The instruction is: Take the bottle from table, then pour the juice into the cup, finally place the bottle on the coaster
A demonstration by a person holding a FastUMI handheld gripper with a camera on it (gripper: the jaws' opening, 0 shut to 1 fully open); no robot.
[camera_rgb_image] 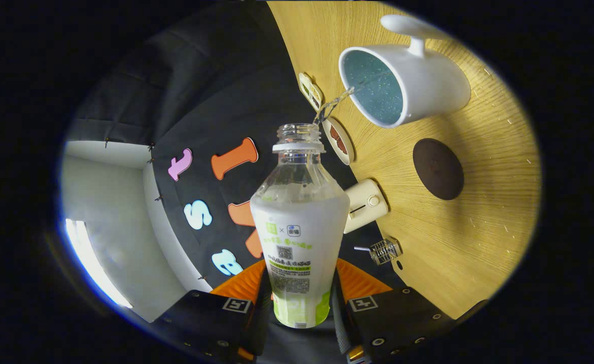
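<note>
So the bottle (299,222) is clamped between both fingers of the gripper (301,308), tipped over with its open mouth aimed at the cup (418,86) beyond, and a thin stream is arcing into it. I'd say keep the tilt gentle and the mouth lined up with the rim so nothing hits the table (478,227). Count: one bottle, one cup, one dark coaster (438,168) beside the cup, waiting
</note>
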